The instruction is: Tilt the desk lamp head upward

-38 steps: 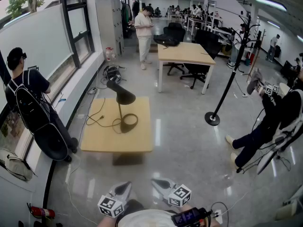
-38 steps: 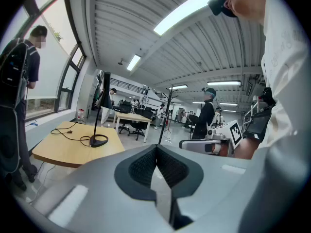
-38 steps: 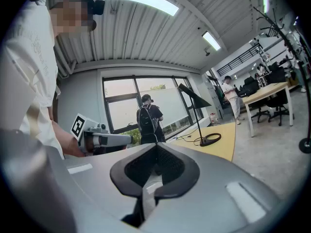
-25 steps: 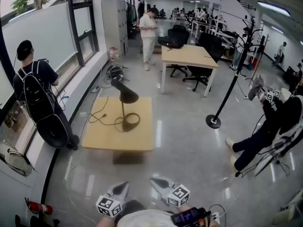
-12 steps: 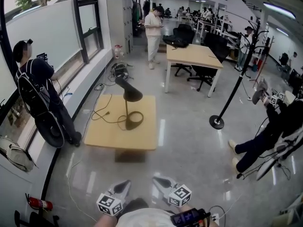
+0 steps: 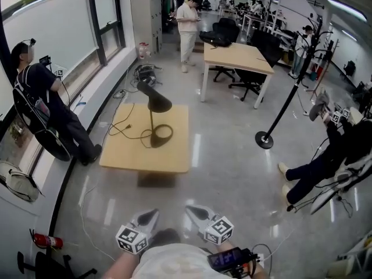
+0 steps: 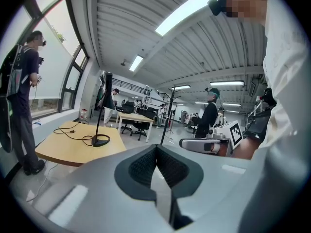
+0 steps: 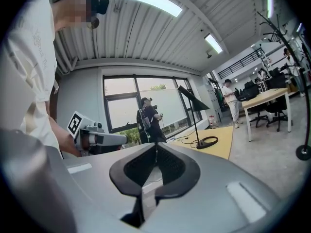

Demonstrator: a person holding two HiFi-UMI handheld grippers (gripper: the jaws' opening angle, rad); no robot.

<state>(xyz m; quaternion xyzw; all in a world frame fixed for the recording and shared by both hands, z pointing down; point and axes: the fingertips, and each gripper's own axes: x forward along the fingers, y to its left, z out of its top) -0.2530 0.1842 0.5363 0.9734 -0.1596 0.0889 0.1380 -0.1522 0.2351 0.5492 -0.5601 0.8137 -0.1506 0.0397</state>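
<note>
The lamp (image 6: 152, 121) is black. It has a thin upright pole on an open ring base (image 6: 163, 136), and a cone-shaped head (image 6: 154, 102) at the top. In the head view the head's narrow end points to about 10 o'clock. Its wide mouth faces down toward 4 o'clock, so the head is tilted downward. A black cord (image 6: 125, 133) runs in loops from the base toward 9 o'clock across the table (image 6: 174, 156). The lamp stands near the middle of this low, light wooden table.

Both grippers are at the bottom of the head view, close to the person's body and well apart from the lamp. From them the lamp lies at about 12 o'clock, across a stretch of shiny floor. The left gripper (image 6: 148, 217) has its jaws pressed together with nothing between them. In its own view the lamp (image 7: 99, 115) stands at 10 o'clock from the jaw tips. The right gripper (image 6: 196, 213) also has its jaws closed and holds nothing. In its own view the lamp (image 8: 195, 115) stands at about 2 o'clock from the tips.
</note>
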